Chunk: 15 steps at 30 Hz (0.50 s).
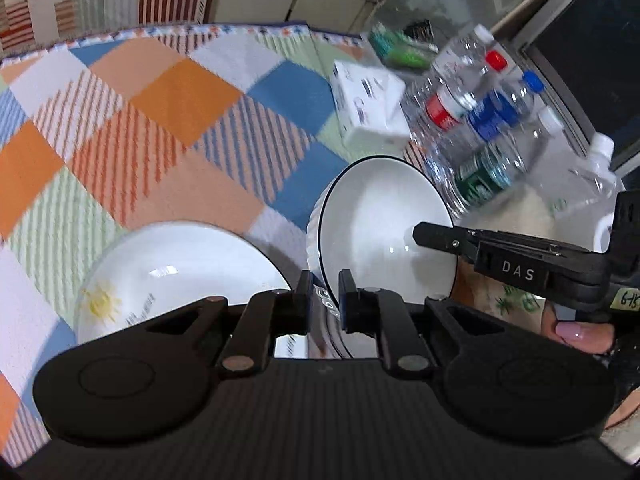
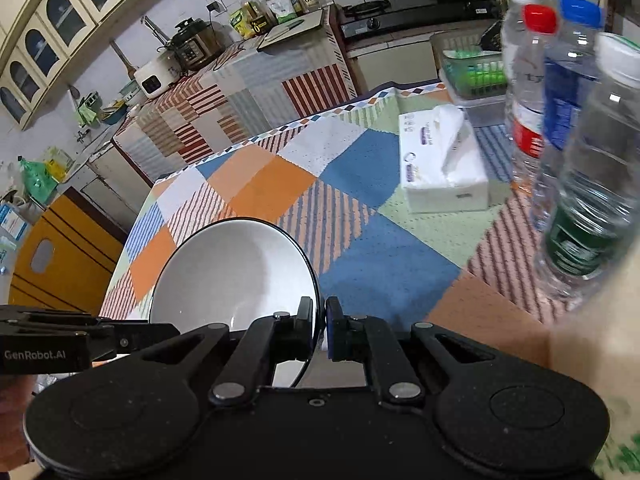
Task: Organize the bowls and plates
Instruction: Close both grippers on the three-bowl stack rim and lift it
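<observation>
A white bowl with a dark rim point(image 1: 380, 232) is held tilted above the checked tablecloth. My left gripper point(image 1: 324, 300) is shut on its near rim. My right gripper point(image 2: 320, 324) is shut on the same bowl point(image 2: 236, 272) at its right rim; its finger also shows in the left wrist view point(image 1: 436, 236) reaching over the bowl's right edge. A white plate with a yellow sun print point(image 1: 172, 276) lies on the cloth to the left of the bowl, partly hidden by my left gripper.
A tissue box point(image 2: 440, 164) stands on the cloth beyond the bowl. Several plastic water bottles point(image 2: 576, 140) stand close on the right. A green-lidded container point(image 2: 472, 72) sits at the far table edge. Kitchen counters lie behind.
</observation>
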### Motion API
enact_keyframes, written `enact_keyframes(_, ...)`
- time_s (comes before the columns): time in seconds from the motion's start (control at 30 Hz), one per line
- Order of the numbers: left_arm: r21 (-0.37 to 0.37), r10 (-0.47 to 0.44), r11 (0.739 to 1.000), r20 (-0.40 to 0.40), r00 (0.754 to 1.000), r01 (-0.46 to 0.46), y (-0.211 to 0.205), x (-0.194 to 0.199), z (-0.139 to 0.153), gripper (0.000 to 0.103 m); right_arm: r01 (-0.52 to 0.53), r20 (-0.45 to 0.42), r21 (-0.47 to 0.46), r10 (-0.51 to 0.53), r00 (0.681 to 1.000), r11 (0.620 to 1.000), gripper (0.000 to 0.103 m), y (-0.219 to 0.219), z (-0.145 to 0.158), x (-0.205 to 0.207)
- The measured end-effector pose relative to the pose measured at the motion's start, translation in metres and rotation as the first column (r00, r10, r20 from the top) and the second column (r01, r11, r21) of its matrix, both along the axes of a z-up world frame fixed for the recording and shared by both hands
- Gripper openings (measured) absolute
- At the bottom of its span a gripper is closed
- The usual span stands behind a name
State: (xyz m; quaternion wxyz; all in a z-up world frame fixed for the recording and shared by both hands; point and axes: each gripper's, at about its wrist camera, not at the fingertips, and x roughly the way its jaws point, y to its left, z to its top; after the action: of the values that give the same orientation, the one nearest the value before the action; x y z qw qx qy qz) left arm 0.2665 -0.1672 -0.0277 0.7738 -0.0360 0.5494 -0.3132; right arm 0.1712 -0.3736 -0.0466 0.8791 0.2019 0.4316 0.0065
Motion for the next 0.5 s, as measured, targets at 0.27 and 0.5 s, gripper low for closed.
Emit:
enact_keyframes(0.27,0.041,-0.035,0.998,-0.088,0.995,0.039,-0.019,-0.022,-0.026,0.011,-0.028,-0.031,-0.088,0.025,0.999,0.996,0.010,-0.002,-0.013,-0.028)
enact_keyframes(0.5,0.045,-0.053,0.997,-0.142,0.988,0.060,-0.022,-0.028,-0.045,0.012,-0.069,-0.031,-0.180,0.064,0.997,0.981,0.010,0.005,-0.023,-0.041)
